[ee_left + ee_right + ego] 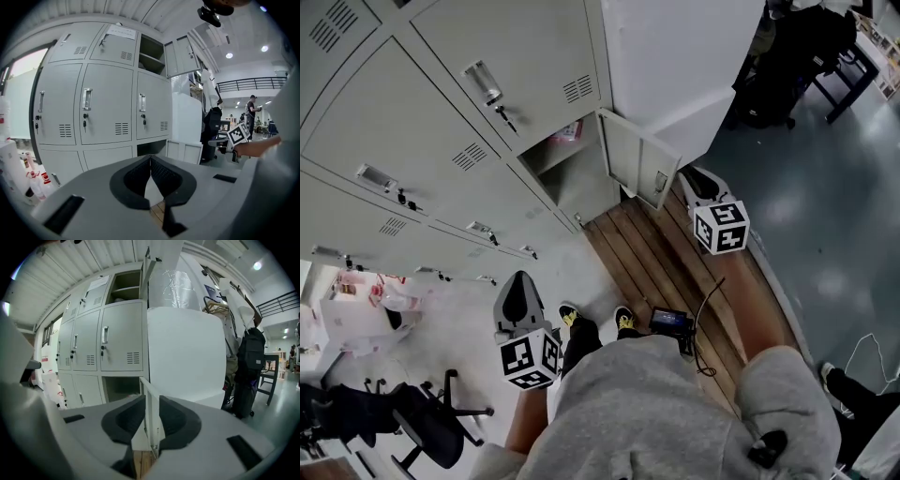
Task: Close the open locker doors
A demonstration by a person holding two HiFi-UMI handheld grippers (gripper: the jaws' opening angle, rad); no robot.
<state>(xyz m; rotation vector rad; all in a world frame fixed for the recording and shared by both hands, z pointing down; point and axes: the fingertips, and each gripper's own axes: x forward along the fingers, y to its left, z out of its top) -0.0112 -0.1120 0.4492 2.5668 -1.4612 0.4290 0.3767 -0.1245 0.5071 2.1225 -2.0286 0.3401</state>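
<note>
A wall of grey lockers (pixel 441 112) fills the left. One low locker (pixel 572 173) stands open, its door (pixel 637 169) swung out toward me. My right gripper (pixel 689 178) is right at that door's free edge. In the right gripper view the door's edge (pixel 151 404) stands upright between the spread jaws with a gap on both sides, so my right gripper (pixel 151 401) is open. An upper locker (pixel 151 54) is open too, its door (pixel 180 56) swung out. My left gripper (pixel 150 158) points at the lockers from farther back, tips together, holding nothing.
A tall white cabinet (pixel 675 56) stands just right of the open low door. Wooden slats (pixel 666 262) cover the floor under me, with a small device and cable (pixel 670 321). An office chair (pixel 431 422) and cluttered bottles (pixel 366 300) are at left, a black bag (pixel 787 56) at back right.
</note>
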